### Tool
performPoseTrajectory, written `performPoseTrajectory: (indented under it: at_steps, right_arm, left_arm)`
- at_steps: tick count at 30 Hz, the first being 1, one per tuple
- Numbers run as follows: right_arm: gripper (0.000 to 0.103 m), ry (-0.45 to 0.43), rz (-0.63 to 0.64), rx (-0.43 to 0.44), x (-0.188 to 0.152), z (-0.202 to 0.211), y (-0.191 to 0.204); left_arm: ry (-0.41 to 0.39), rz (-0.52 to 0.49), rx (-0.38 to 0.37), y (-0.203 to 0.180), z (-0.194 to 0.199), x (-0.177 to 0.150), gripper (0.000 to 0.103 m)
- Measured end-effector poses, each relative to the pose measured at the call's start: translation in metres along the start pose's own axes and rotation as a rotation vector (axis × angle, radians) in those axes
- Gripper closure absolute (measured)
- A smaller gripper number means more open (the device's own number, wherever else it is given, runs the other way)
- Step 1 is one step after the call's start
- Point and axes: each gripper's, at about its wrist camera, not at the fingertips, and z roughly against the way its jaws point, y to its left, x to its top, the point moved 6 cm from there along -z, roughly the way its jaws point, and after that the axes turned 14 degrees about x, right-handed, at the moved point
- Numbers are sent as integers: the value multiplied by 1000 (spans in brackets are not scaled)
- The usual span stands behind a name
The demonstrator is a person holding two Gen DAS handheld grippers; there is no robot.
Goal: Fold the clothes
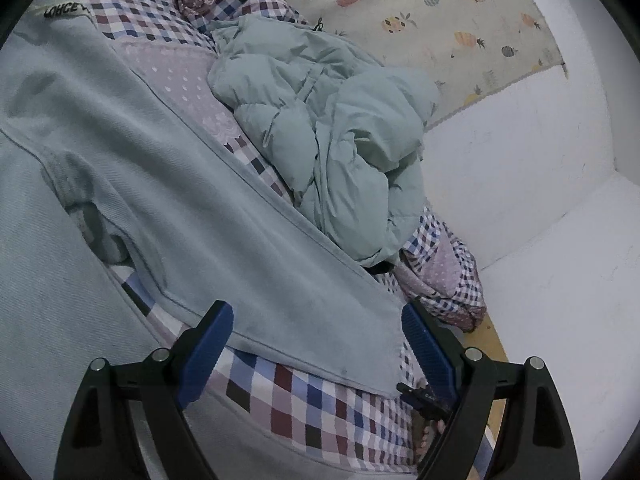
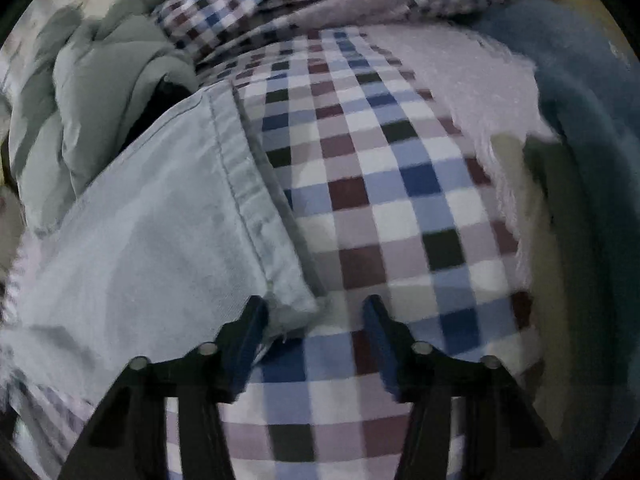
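Both claws sit over the pale blue-grey twill trousers [image 1: 168, 184], which lie spread flat on the bed's checked quilt of white, blue and maroon squares [image 1: 304, 404], one leg running toward the bed's near edge. My left gripper [image 1: 316, 344] stands wide, blue pads either side of that leg's hem end and holding nothing; the hem's corner lies just inside the right-hand pad. My right gripper [image 2: 316, 332] is parted to a middling gap, also empty, with another cuff corner of the same trousers [image 2: 292, 312] resting between the fingers close to the left-hand one. Step in hand, as I judge it: take hold of the cuffs so the leg can be carried over. To do it well I want each claw lowered until the lower finger slides under the hem, biting both fabric layers behind the stitched seam rather than the frayed edge, and not pinching the quilt along with it. The right view is blurred, so I cannot tell whether cloth already touches the pads. Pose: the left gripper points down and forward across the bed toward the white wall [image 1: 540, 160], tilted; the right one angles low over the quilt, near the bed's edge. A rumpled mint-green padded jacket [image 1: 332, 140] lies heaped along the bed's far edge beside the trousers; the fold should stay clear of it.
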Motion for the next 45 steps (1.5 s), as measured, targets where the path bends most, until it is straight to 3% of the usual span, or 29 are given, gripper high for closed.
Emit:
performPoseTrajectory:
  at_steps: [5, 11, 19, 25, 27, 30, 35, 38, 45]
  right_arm:
    - [49, -39, -6, -48, -9, 33, 6]
    - [49, -115, 29, 36, -55, 104, 20]
    - [45, -192, 87, 65, -180, 206, 31]
    - [37, -323, 69, 92, -256, 255, 36]
    - [25, -359, 51, 118, -275, 264, 36]
    - [23, -386, 31, 160, -292, 270, 38]
    - [23, -388, 31, 194, -298, 268, 48]
    - [22, -371, 43, 212, -300, 262, 57]
    - [22, -350, 69, 225, -304, 254, 72]
  left_arm:
    - [-10, 1, 6, 0, 3, 2, 14]
    - [-31, -9, 12, 1, 12, 5, 14]
    - [-101, 4, -25, 15, 61, 14, 14]
    - [-167, -89, -27, 15, 109, 3, 14]
    - [-176, -124, -7, 20, 123, -9, 14]
    - [-162, -155, 37, 36, 145, -36, 14]
    - [-98, -37, 36, 72, 183, -66, 14]
    - [-143, -13, 80, 91, 214, -68, 14]
    - [-283, 73, 221, 159, 286, -35, 14]
